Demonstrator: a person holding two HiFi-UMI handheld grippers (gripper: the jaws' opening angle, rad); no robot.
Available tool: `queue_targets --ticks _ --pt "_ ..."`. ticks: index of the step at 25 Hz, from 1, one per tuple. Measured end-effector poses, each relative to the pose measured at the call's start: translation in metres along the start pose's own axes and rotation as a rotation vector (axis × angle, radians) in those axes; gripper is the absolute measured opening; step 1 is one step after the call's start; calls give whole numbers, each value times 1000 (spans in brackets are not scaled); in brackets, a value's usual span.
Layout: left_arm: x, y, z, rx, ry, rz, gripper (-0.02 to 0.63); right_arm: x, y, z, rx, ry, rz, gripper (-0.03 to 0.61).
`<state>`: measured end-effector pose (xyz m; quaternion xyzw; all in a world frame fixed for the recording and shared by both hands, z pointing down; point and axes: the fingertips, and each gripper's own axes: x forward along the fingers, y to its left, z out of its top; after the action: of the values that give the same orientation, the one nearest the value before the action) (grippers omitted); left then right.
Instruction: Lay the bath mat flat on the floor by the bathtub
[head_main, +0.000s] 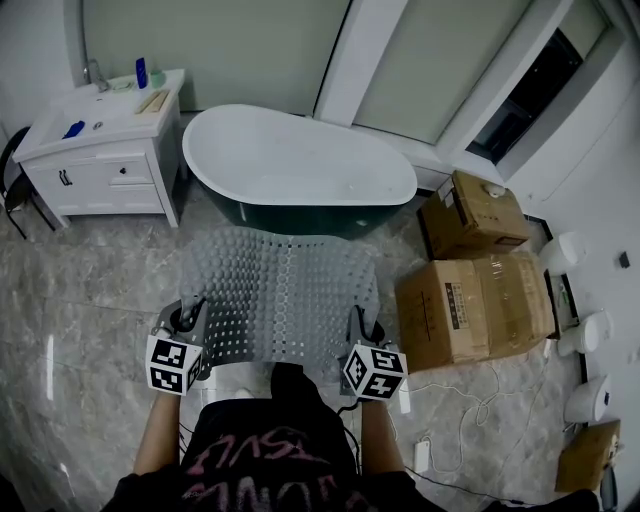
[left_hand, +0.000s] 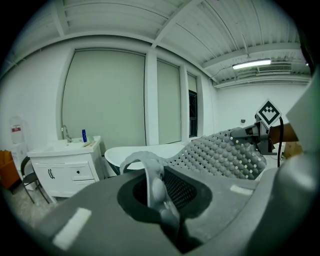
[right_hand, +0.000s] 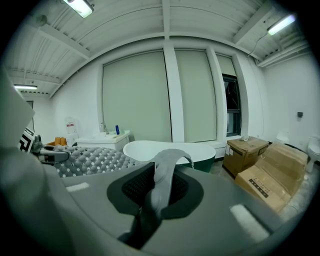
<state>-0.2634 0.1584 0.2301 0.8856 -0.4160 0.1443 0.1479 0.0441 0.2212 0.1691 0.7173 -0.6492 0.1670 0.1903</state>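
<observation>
A grey knobbed bath mat (head_main: 275, 290) hangs spread between my two grippers, held up above the floor in front of the white bathtub (head_main: 300, 160). My left gripper (head_main: 190, 322) is shut on the mat's near left corner, which shows as a folded grey edge (left_hand: 152, 177) between the jaws. On the near right corner my right gripper (head_main: 362, 330) is shut, with the mat's edge (right_hand: 162, 175) pinched between its jaws. The mat (left_hand: 220, 152) stretches off towards the other gripper in each gripper view, and the bathtub (right_hand: 167, 149) stands behind it.
A white vanity with a sink (head_main: 100, 150) stands left of the tub. Cardboard boxes (head_main: 475, 290) lie on the floor at the right, with white cables (head_main: 470, 410) near them. The marble floor (head_main: 90, 300) runs between the tub and me.
</observation>
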Motion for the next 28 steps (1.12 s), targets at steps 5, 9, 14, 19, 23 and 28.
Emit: queue_targets --ticks 5,9,14,19,23,28 --pt "7 0 3 -6 -2 3 26 8 -3 4 0 -5 6 60" --pt "16 -2 4 8 5 8 26 14 -11 4 4 -3 11 60" --pt "30 -8 7 8 34 -4 26 26 -22 5 14 4 8 60" --pt "52 -11 7 -10 53 -1 26 43 -36 5 21 19 20 60" --pt "72 -13 9 -10 75 9 26 63 -51 7 21 34 28 60" --pt "97 -13 13 -5 108 19 27 92 -67 10 24 63 50 60"
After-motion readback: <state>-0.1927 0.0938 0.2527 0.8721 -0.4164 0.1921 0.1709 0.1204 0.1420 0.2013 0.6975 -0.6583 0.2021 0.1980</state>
